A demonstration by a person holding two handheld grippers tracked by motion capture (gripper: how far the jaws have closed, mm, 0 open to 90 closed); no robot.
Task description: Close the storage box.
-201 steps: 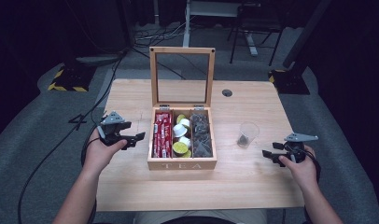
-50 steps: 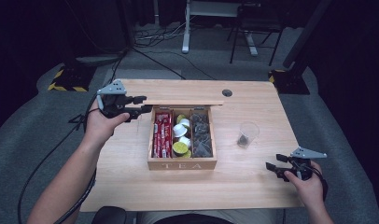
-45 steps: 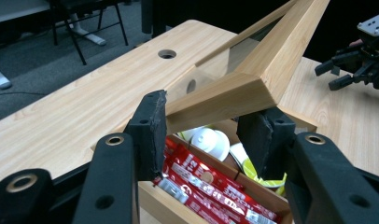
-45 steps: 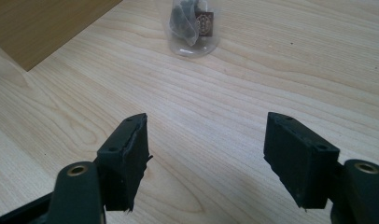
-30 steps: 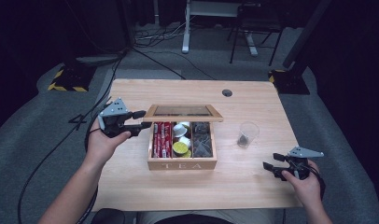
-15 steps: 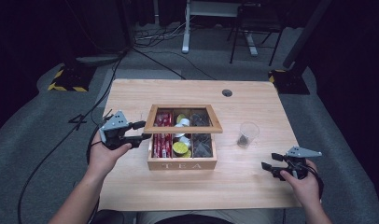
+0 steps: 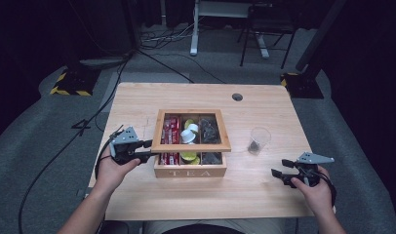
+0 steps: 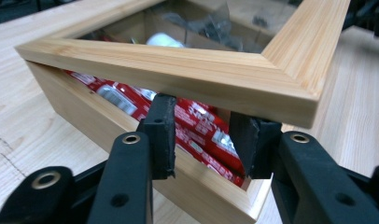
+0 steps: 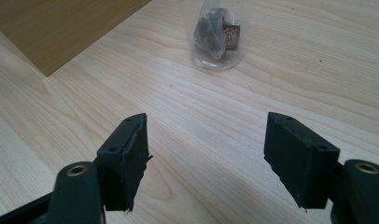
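Note:
A wooden tea box (image 7: 190, 170) marked TEA sits mid-table, holding red packets (image 7: 169, 131), round capsules and dark sachets. Its glass-paned lid (image 7: 191, 146) lies almost flat, a small gap left at the front left corner. My left gripper (image 7: 148, 149) is at that corner. In the left gripper view its jaws stand apart under the lid frame (image 8: 178, 74), above the box wall (image 8: 80, 116), and grip nothing. My right gripper (image 7: 280, 168) hovers open near the front right edge, pointing at a clear cup (image 9: 215, 32) with a tea bag in it.
The cup (image 7: 259, 140) stands right of the box. The wooden table (image 7: 186, 97) has a cable hole (image 7: 237, 97) at the back. Black cables trail off the left side onto grey floor. The box's side wall (image 9: 61, 28) appears at the right gripper view's upper left.
The lid has swung from upright down to nearly flat over the box, my left gripper following its edge toward the front left corner. The right gripper has barely moved.

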